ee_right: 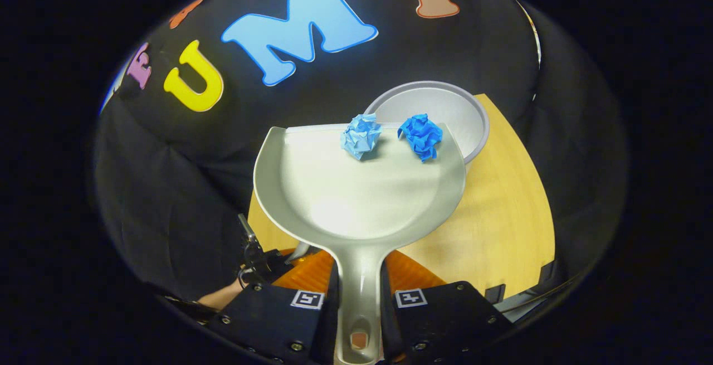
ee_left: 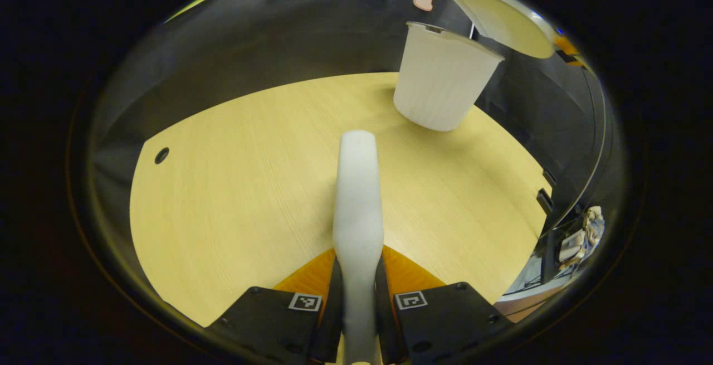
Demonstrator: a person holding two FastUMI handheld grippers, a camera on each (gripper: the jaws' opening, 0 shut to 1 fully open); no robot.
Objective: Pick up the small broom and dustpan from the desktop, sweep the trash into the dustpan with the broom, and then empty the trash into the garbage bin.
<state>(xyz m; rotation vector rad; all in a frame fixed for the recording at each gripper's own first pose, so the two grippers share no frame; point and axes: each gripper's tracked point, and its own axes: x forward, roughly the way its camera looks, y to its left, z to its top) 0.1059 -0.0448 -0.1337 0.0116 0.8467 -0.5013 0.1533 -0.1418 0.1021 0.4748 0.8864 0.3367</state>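
The left hand-held gripper (ee_left: 357,303) clamps the broom handle (ee_left: 358,198), bin (ee_left: 443,78) at one o'clock. The right hand-held gripper (ee_right: 359,303) clamps the dustpan (ee_right: 356,186); its lip at twelve o'clock overhangs the bin's rim, paper balls (ee_right: 361,135) resting there.

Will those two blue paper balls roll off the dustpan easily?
Probably. The paper balls look crumpled and light, sitting loose at the dustpan's front lip over the bin. Its smooth surface likely gives little grip, so a tilt should tip them in.
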